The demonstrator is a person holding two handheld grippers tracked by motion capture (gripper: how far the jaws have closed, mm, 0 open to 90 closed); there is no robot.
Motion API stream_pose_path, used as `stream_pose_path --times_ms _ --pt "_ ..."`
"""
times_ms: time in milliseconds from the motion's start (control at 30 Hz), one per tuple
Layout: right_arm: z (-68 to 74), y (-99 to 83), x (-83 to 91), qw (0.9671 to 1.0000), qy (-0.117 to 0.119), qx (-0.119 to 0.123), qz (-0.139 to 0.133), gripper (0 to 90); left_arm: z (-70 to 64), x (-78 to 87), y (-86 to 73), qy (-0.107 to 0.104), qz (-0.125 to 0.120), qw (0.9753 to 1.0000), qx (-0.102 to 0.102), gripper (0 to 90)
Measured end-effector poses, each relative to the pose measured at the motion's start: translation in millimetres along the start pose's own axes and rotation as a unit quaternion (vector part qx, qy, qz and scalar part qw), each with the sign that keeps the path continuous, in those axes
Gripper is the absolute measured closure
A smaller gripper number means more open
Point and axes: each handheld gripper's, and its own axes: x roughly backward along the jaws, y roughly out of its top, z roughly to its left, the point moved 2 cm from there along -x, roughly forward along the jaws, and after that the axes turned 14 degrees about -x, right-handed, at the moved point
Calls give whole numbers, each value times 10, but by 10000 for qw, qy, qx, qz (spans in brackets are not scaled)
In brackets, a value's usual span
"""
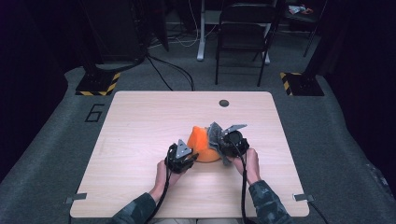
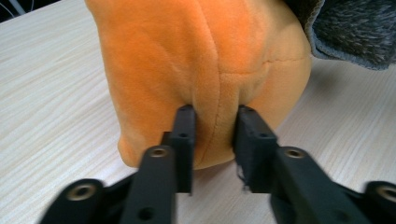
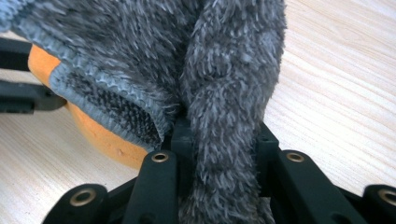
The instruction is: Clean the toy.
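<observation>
Wooden table [image 1: 140,140], one orange plush [image 2: 205,70] pinched by left gripper [image 2: 214,123] fingers, one grey fuzzy cloth [image 3: 224,70], perhaps a sock, clamped by right gripper [image 3: 223,140].

A plush toy [image 1: 201,145] sits near the middle of the table [image 1: 140,121]. The left gripper [image 1: 183,157] pinches its left side; a fuzzy sock [image 1: 215,135], clamped by the right gripper [image 1: 229,142], drapes against its right.

You face pale wood worktop [image 1: 140,140] on grey carpet [image 1: 46,163]; black folding chair [image 1: 243,32] beyond, hazard-striped stand bases [image 1: 98,84] flanking, room dark.
</observation>
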Motion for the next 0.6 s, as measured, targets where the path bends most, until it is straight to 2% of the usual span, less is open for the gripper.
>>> stream_pose_path --times_ms 167,300,467,600 --pt "-7 20 26 10000 -22 -5 -25 699 1 20 12 21 -52 10000 -42 815" --pt "-13 55 107 9999 -27 -61 -75 699 28 59 43 -16 -116 9999 39 832" --pt "54 138 295 9990 56 -31 -434 699 27 115 98 -91 -203 9997 88 834" --pt "186 172 391 9978 168 94 -636 699 -14 134 135 -122 -236 9996 -2 834"
